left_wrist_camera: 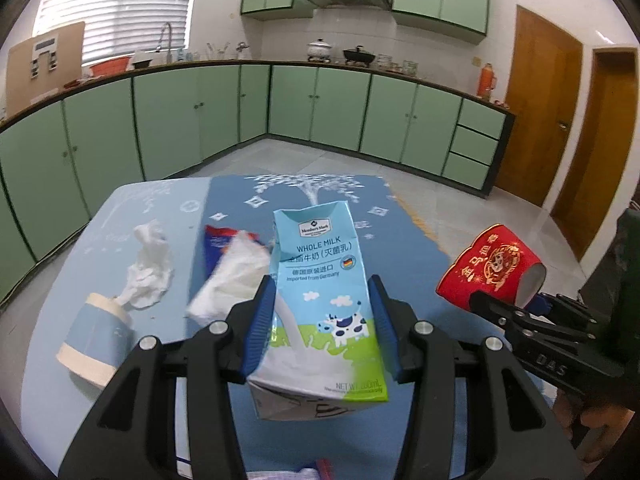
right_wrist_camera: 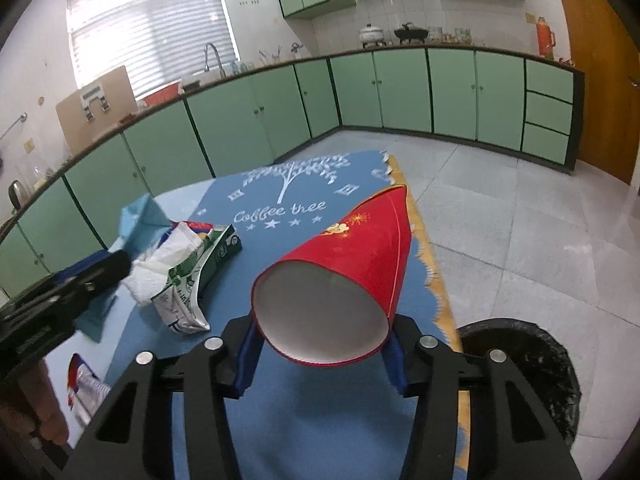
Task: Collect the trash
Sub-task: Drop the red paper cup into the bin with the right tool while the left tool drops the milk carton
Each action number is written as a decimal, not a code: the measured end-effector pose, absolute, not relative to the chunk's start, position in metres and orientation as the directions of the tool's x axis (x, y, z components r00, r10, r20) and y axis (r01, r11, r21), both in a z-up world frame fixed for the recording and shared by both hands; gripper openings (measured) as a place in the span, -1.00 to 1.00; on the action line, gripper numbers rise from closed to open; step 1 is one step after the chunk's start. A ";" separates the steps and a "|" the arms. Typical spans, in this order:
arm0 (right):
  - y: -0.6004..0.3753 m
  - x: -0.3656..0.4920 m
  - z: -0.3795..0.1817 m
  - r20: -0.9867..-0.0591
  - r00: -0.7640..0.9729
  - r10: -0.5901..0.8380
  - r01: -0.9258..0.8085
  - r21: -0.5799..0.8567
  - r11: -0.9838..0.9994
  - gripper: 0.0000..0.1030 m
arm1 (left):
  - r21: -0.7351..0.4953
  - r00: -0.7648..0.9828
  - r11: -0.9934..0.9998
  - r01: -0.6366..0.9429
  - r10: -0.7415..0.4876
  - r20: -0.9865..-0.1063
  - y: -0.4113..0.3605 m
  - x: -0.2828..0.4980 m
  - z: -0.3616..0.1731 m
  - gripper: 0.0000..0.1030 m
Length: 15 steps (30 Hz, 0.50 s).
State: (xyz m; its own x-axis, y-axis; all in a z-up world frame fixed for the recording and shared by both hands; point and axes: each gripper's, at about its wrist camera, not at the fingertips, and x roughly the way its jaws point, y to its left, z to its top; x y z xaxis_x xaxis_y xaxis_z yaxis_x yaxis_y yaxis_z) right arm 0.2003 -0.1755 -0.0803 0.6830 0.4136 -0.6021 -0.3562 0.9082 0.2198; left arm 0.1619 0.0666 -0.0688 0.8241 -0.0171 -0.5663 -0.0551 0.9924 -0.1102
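Note:
My left gripper (left_wrist_camera: 322, 300) is shut on a blue and green whole-milk carton (left_wrist_camera: 320, 280) and holds it above the table. My right gripper (right_wrist_camera: 324, 344) is shut on a red paper cup (right_wrist_camera: 344, 280), squashed flat at its far end, held above the blue mat (right_wrist_camera: 280, 216). The cup and right gripper also show at the right of the left wrist view (left_wrist_camera: 490, 268). The carton and left gripper show at the left of the right wrist view (right_wrist_camera: 200, 272). On the table lie a crumpled white tissue (left_wrist_camera: 150, 272), a white wrapper (left_wrist_camera: 232, 280) over a red-blue packet (left_wrist_camera: 218, 242), and a blue-and-cream paper cup (left_wrist_camera: 94, 340) on its side.
A black-lined trash bin (right_wrist_camera: 528, 376) stands on the floor, right of the table's near corner. Another wrapper (right_wrist_camera: 86, 388) lies at the table's near left edge. Green kitchen cabinets (left_wrist_camera: 320, 108) ring the room and wooden doors (left_wrist_camera: 540, 100) are on the right.

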 end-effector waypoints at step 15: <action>-0.337 0.164 -0.094 -0.659 0.743 0.114 -0.031 0.136 0.990 -0.01 | -0.196 0.719 0.923 0.330 -0.380 -0.582 -0.101 0.198 -0.080 -0.11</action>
